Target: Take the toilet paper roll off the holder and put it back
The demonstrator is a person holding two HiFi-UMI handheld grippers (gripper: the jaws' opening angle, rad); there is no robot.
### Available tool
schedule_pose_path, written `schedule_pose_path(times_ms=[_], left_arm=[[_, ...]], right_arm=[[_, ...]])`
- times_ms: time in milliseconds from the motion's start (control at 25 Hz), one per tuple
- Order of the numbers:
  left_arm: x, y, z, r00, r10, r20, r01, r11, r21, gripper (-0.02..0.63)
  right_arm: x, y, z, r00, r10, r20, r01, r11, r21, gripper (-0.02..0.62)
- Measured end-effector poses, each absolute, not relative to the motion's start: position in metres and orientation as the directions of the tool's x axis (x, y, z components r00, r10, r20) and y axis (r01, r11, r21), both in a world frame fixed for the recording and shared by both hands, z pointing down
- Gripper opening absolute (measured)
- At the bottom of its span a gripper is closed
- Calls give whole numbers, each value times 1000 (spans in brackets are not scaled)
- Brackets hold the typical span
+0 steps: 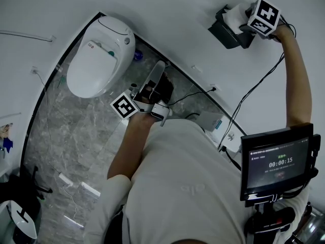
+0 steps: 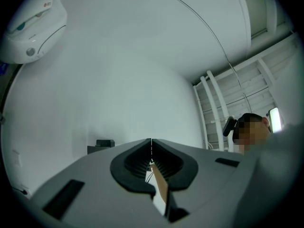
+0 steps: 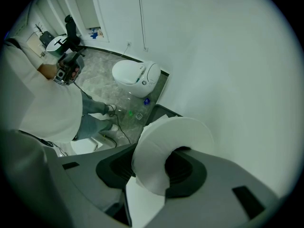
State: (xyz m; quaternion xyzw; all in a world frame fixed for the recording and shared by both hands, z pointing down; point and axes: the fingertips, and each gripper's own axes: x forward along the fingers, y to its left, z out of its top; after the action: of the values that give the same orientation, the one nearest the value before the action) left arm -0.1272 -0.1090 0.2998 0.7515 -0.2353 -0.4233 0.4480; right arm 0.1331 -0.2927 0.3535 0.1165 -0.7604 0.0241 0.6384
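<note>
The right gripper (image 3: 153,172) has its jaws closed on the toilet paper roll (image 3: 159,148), spread only as far as the paper allows. One dark pad (image 3: 113,171) presses the roll's outer side and the other shows at its hollow middle, while a loose sheet hangs down between the jaws. In the head view this right gripper (image 1: 252,20) is raised at arm's length to the wall, and the toilet paper roll (image 1: 232,16) sits at the top edge of the dark holder (image 1: 227,33) mounted there. Whether the roll rests on the holder or is lifted just clear of it cannot be told. From the gripper's own camera a corner of the holder (image 3: 160,112) shows just behind the roll. The left gripper (image 2: 151,152) has its jaws pressed together with nothing between them, and it faces a bare white wall. In the head view the left gripper (image 1: 159,70) is held low in front of the person's body, above the grey marble floor (image 1: 76,136) and well apart from the holder. A white toilet (image 1: 99,55) with its lid down stands in the floor's far corner against the wall. A small monitor (image 1: 277,159) showing a timer sits at the person's right side.
</note>
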Motion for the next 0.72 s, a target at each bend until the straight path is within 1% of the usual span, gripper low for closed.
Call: schedule_pose_path(times_ms=[360,720], left_arm=[[-127,-110,298,532,-731,-427,23,-491,871,5],[-127,-113,296,531,-727,-436,31,-498,867,5]], right_arm=[[137,-294,355,-167,-137,976,-202,974,102,181],[140,-300,361,-161,-180,970,-204,968,146,189]])
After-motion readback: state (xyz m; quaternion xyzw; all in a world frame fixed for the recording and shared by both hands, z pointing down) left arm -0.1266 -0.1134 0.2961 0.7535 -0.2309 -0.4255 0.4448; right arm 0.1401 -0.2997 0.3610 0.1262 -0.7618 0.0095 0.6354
